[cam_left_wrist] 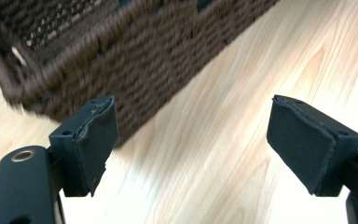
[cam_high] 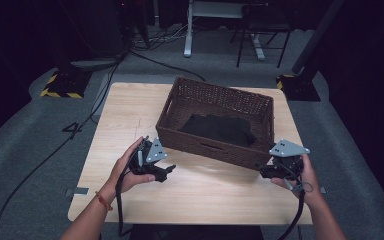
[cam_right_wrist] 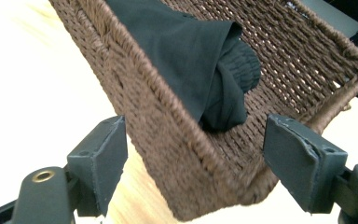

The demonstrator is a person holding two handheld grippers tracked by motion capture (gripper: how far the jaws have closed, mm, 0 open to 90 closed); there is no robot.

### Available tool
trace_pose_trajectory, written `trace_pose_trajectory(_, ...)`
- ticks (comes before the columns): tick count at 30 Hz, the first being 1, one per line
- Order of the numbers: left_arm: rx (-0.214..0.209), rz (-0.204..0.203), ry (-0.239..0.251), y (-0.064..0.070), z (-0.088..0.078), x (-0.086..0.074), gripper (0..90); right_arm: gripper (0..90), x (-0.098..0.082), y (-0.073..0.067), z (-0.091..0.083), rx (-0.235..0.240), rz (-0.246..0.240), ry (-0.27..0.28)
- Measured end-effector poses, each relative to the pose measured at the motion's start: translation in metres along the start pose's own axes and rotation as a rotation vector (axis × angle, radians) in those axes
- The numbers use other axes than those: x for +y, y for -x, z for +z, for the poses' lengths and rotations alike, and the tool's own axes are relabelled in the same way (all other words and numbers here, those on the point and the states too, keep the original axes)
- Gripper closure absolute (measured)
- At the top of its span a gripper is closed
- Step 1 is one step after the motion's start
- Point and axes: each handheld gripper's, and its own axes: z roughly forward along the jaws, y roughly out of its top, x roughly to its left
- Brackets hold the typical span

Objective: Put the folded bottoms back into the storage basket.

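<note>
Resting on the light wooden surface [cam_high: 130, 120], toward its far right part, a dark brown wicker basket [cam_high: 180, 97] is seen from the high view, with a black cloth [cam_high: 220, 129] lying crumpled inside on its bottom. The left gripper [cam_high: 167, 172] is held in the person's left hand [cam_high: 125, 170] just in front of the basket's near left corner, low over the wood. Its jaws are seen spread wide apart in the left gripper view, with nothing between them but bare wood, and the basket's woven wall is shown blurred just beyond. The right gripper [cam_high: 261, 170] is held in the right hand [cam_high: 307, 177] at the basket's near right corner. In the right gripper view its jaws are likewise parted widely, and that corner of the basket lies between and just beyond them; whether the wicker is touched cannot be told. The black cloth is seen bunched against the near wall.
</note>
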Motion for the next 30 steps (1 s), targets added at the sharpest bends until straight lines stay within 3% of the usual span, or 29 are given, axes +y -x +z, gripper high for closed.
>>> trace_pose_trajectory(7,0.019,-0.018,-0.037,0.002,0.0,-0.023,17.2,22.8,-0.018,-0.002,-0.008,-0.027,0.018,0.019)
trace_pose_trajectory(15,0.035,-0.043,-0.067,0.004,0.001,-0.047,17.2,22.3,-0.032,-0.006,-0.017,-0.024,0.031,0.03)
trace_pose_trajectory(30,0.07,-0.066,-0.13,0.005,-0.001,-0.084,17.2,22.7,-0.082,-0.001,-0.005,-0.014,0.106,-0.068)
